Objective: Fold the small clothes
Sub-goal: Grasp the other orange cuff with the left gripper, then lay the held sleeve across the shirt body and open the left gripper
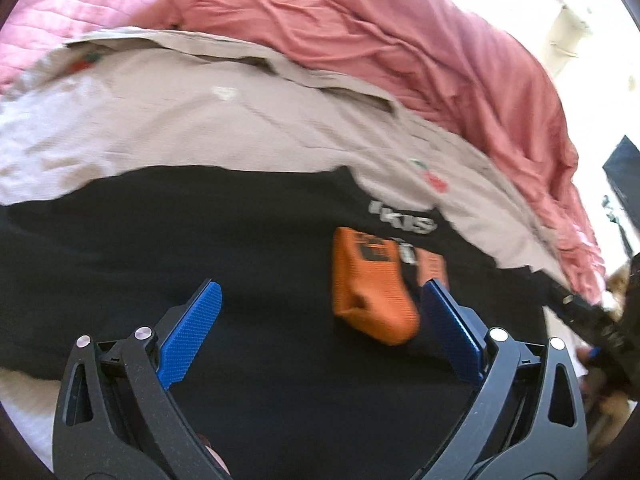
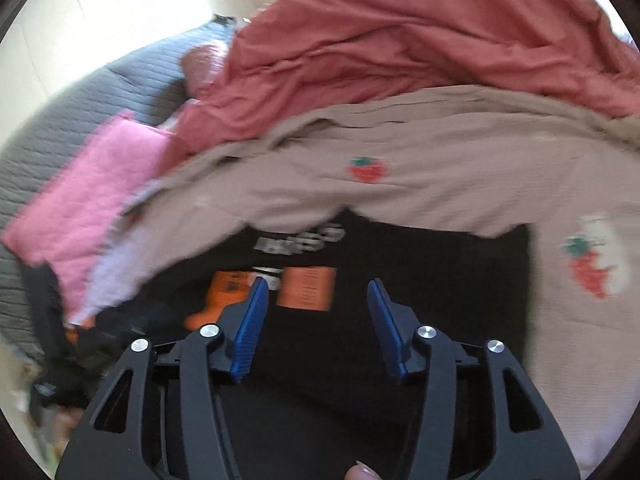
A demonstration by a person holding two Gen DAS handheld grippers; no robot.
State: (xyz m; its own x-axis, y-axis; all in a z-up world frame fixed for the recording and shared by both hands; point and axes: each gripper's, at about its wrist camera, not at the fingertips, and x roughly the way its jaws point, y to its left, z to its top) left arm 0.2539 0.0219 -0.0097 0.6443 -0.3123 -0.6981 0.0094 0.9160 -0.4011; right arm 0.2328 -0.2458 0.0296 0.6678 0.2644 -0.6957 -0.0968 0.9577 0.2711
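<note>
While both grippers hang over the bed with nothing in their grasp, the biggest thing in view is the salmon-pink duvet (image 1: 420, 40), heaped and creased across the far side; beneath its near edge lies a beige garment (image 1: 208, 128) with small strawberry and cherry motifs, spread wide, and on top of that, nearest the cameras, the black garment (image 1: 200, 240), which fills the ground under both sets of fingers. In the right wrist view a grey quilted cover (image 2: 80, 100) runs along the left with a bright pink pillow (image 2: 88, 188) resting on it. The black garment carries blurred white lettering (image 1: 404, 218) and an orange print (image 1: 372, 284), seen in both views; whether the orange patches are printed on or lie loose I cannot tell through the blur. The left gripper (image 1: 320, 328) stands with its blue pads spread wide, the cloth passing below them rather than pinched. The right gripper (image 2: 316, 328) has its jaws parted to a middling gap, empty, with bare black fabric showing between the pads. My reading is that the black garment is the piece being folded and that this is a pause between grips, an edge let go and none taken up. The next move probably calls for each hand to drop onto an outer edge or corner of the black cloth, nip a single layer without catching the beige garment beneath, and carry it across evenly.
</note>
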